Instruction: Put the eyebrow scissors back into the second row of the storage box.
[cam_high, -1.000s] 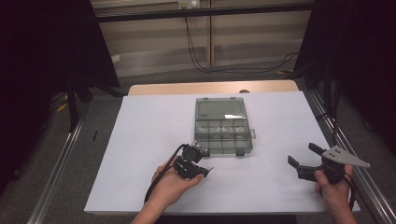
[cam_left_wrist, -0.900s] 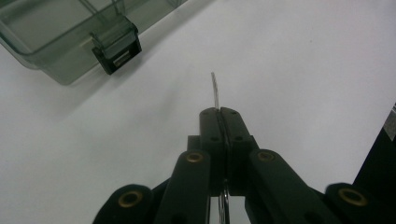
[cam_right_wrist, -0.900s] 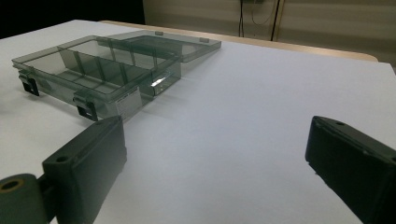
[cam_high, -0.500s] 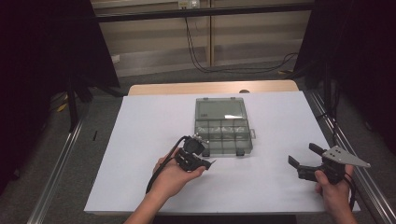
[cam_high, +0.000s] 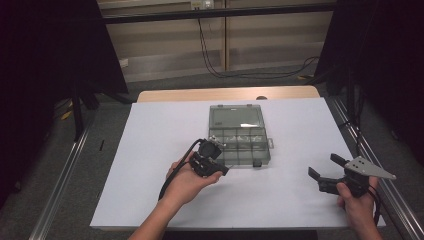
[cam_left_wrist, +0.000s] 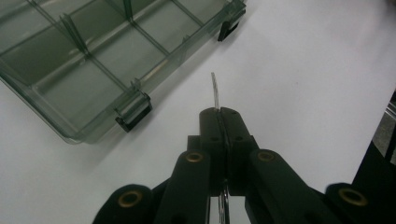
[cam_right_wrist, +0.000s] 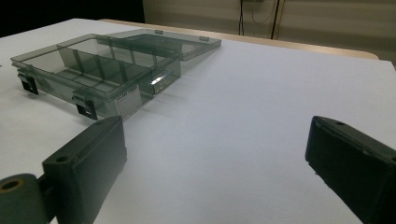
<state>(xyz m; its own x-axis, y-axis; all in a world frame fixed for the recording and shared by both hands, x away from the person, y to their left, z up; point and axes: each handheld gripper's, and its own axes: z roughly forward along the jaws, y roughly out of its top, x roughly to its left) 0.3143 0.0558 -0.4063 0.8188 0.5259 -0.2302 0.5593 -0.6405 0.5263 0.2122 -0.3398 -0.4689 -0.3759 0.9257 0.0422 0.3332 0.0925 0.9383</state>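
Left gripper view: the left tongs (cam_left_wrist: 223, 112) are seen pressed together on a thin clear strip (cam_left_wrist: 215, 91), whose curved end sticks out beyond the tips. Just ahead and to their left, an open compartment box (cam_left_wrist: 93, 60) lies on the white table (cam_left_wrist: 303, 79), apart from the strip. The right tongs (cam_right_wrist: 219, 154) are held wide apart and empty, with the box (cam_right_wrist: 100, 70) lying well ahead to their left.

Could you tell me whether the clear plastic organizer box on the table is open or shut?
Open: the box has its lid laid flat behind it, leaving the compartments uncovered.
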